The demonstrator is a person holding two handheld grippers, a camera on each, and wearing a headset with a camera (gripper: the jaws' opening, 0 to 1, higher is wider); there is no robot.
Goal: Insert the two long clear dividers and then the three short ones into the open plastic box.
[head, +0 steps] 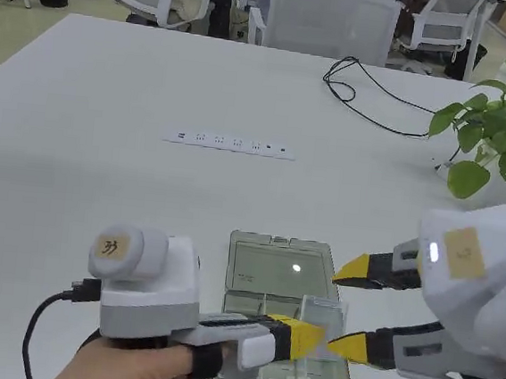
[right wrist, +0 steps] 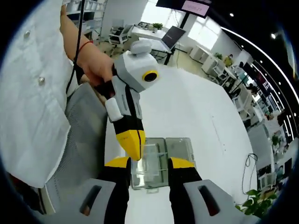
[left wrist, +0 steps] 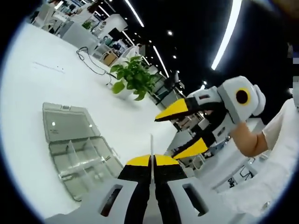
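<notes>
- The left claw (head: 306, 335) is low in the head view, at 6 o'clock. It is clenched tight on a thin clear plastic divider (head: 323, 315).
- In the left gripper view, the divider sticks up between the yellow tips, thin edge on.
- The divider is held over the clear plastic box (head: 260, 307), near its 3 o'clock side. I cannot tell if it touches the box.
- The box lies on the white bench (head: 79, 137) with its flat lid folded back toward 12 o'clock. Some clear walls stand in its tray.
- The right claw (head: 349, 308) is at 3 o'clock from the box. It is released, with its two yellow tips spread wide and pointing at the divider.
- A hand (head: 119, 369) holds the left claw's white handle.
- A tan sticker (head: 111, 248) on top of it has a scribble like "33". I cannot read it for sure.
- A white power strip (head: 231, 143) lies at 12 o'clock from the box.
- A black cable (head: 360, 97) and a green leafy plant (head: 500, 133) are at 2 o'clock.
</notes>
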